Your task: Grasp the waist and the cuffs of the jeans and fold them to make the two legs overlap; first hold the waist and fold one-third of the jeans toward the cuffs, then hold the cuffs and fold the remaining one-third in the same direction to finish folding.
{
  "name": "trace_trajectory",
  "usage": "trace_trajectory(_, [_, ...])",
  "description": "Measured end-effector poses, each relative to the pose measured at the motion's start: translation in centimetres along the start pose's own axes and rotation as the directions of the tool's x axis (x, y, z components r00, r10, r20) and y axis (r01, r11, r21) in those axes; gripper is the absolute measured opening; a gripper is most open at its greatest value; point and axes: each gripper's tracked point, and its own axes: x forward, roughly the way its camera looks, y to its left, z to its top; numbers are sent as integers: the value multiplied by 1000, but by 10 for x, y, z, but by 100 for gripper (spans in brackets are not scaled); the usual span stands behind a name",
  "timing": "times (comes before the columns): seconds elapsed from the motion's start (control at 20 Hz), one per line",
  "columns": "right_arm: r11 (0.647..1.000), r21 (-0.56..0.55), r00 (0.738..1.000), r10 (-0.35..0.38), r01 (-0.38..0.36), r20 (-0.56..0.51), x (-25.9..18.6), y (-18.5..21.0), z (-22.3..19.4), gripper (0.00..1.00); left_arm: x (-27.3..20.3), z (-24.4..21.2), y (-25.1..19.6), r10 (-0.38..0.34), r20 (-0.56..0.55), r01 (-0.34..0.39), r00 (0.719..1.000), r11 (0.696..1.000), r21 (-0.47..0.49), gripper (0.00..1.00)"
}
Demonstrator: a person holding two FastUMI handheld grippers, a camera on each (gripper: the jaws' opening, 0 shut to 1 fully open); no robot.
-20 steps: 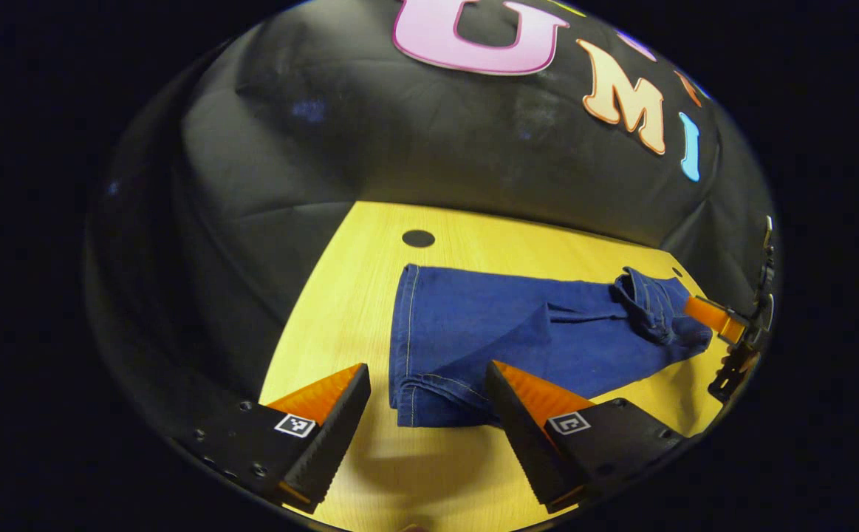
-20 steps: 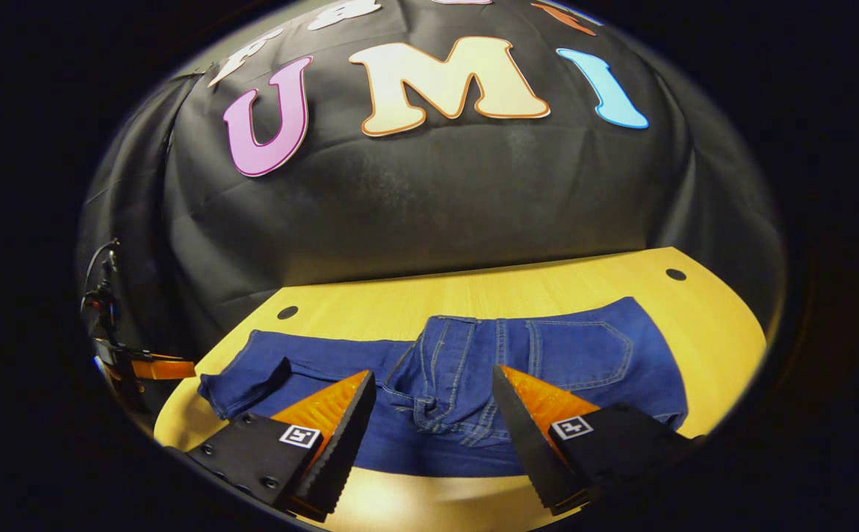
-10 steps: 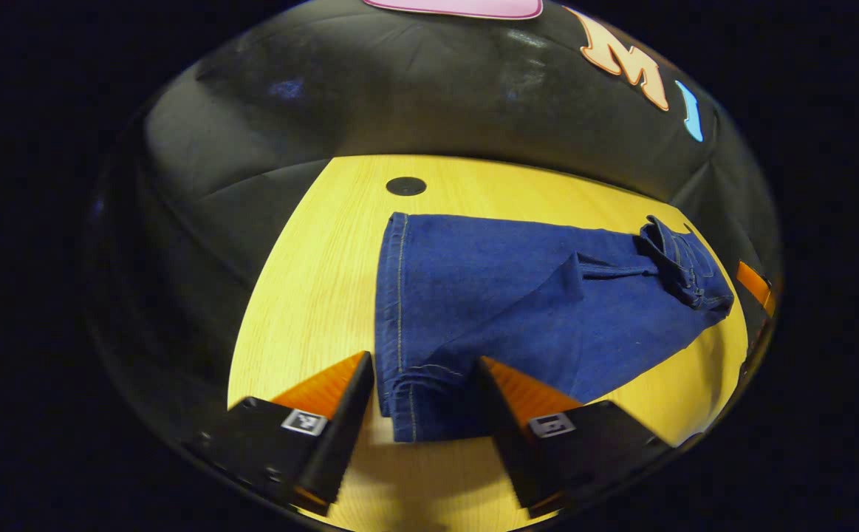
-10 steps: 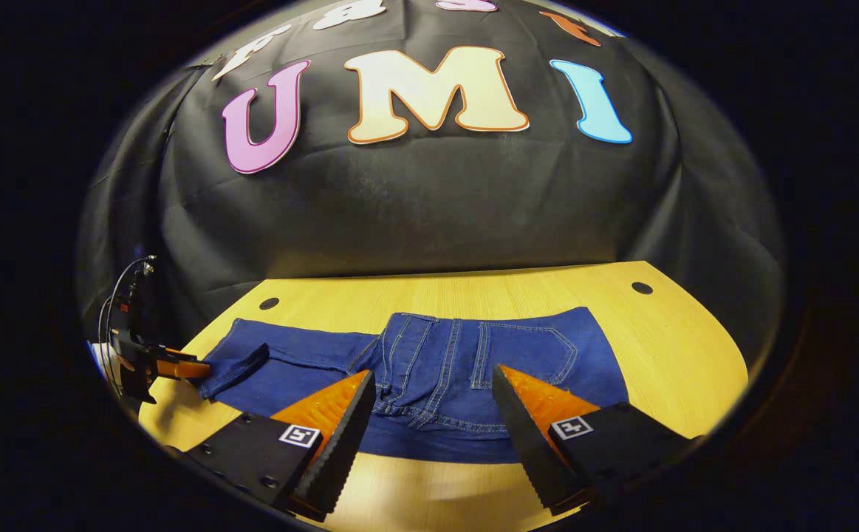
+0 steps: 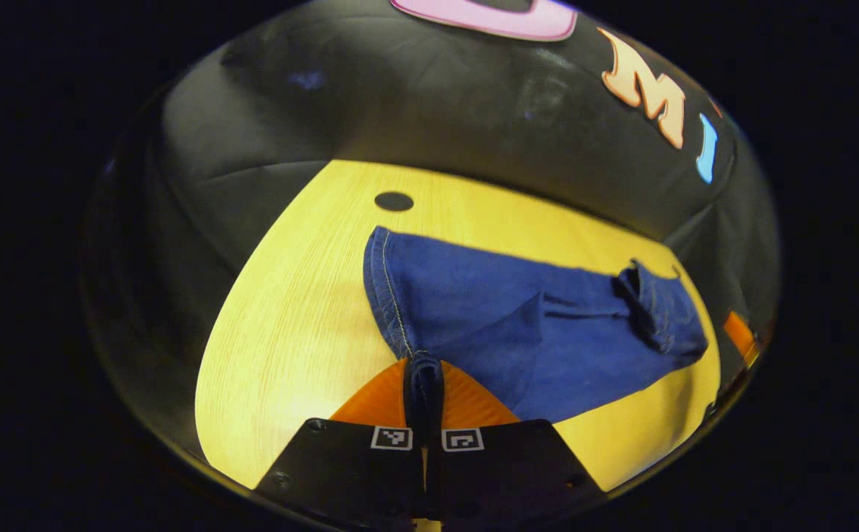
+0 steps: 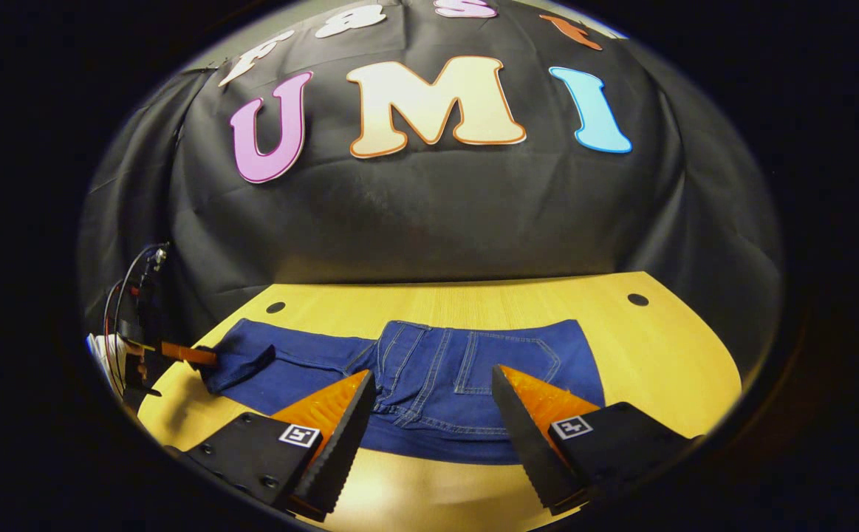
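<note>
The jeans (image 5: 518,325) lie flat along the yellow bench (image 5: 289,325), waist (image 6: 436,369) toward the right tongs (image 6: 433,414). The left tongs (image 5: 423,384) are closed tight on the near cuff (image 5: 422,373), both pads pressing denim. The right tongs gape wide above the waist, touching nothing. Half a second ago the left tongs stood open astride that cuff; now they have pinched it.

No readable words, brands or numbers on anything. Only signs: small square black-and-white coded markers, one on each finger of the left gripper (image 5: 425,384), side by side above the clamped cuff, and one on each finger of the right gripper (image 6: 433,384). Patterns, not legible text.
</note>
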Motion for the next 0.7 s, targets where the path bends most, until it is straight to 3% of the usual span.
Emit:
trace_trajectory(0.05, [1000, -4, 1000, 5, -5, 4, -4, -5, 5, 98, -8, 11, -13, -18, 39, 18, 999, 1000, -11, 0])
trace_trajectory(0.1, [1000, -4, 1000, 11, -11, 3, -7, -12, 9, 91, -16, 21, -29, -43, 60, 45, 997, 999, -24, 0])
trace_trajectory(0.2, [1000, -1, 1000, 23, -23, 12, -15, -23, 18, 91, -29, 39, -62, -84, 95, 87, 992, 996, -36, 0])
trace_trajectory(0.55, [1000, -5, 999, 31, -31, 31, -42, -79, 35, 91, -38, 71, -178, -187, 152, 181, 971, 982, 49, 0])
trace_trajectory(0.7, [1000, 0, 999, 18, -18, 47, -54, -105, 42, 98, -36, 79, -229, -240, 154, 231, 959, 970, 77, 0])
